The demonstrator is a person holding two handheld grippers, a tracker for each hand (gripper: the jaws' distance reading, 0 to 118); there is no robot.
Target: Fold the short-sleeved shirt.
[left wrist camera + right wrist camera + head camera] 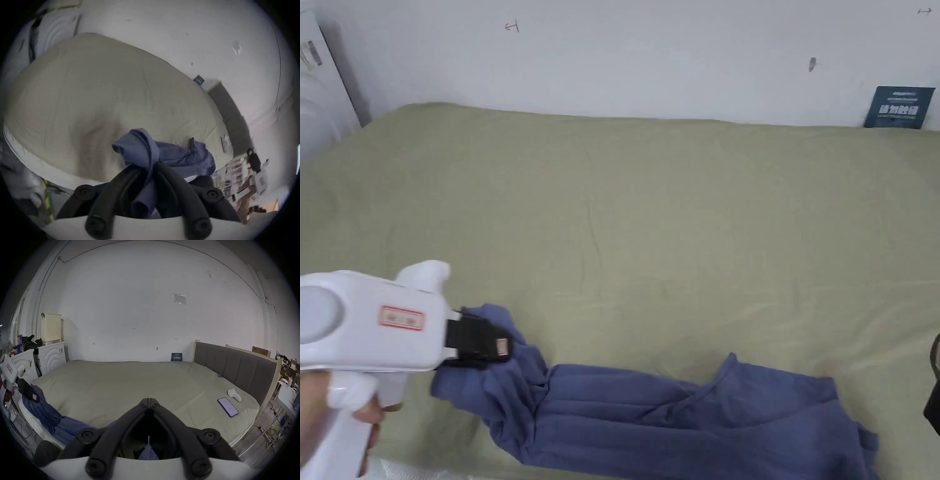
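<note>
Pinching the blue shirt [650, 406], the left tool [143, 164]; right tool [148, 400] closed (seemingly empty).

**Hidden, cropped & blurred bits**

Head view: blue shirt [675, 412] is running off the bottom edge, so its lower part is getting cut. Left gripper [487, 342] is covering the shirt end it's pinching; its white body is running off the left edge w/ the hand [337, 406] only partly showing. A dark object [934, 387] is peeking in at the right edge, too cropped to ID.

Left gripper view: whole pic is smearing w/ motion blur; clutter at right [253, 178] is too blurred to tell apart.

Right gripper view: right gripper [148, 400] is blocking the bed's near edge and part of the shirt [48, 415]. Phone [228, 407] screen is too small to make out.
</note>
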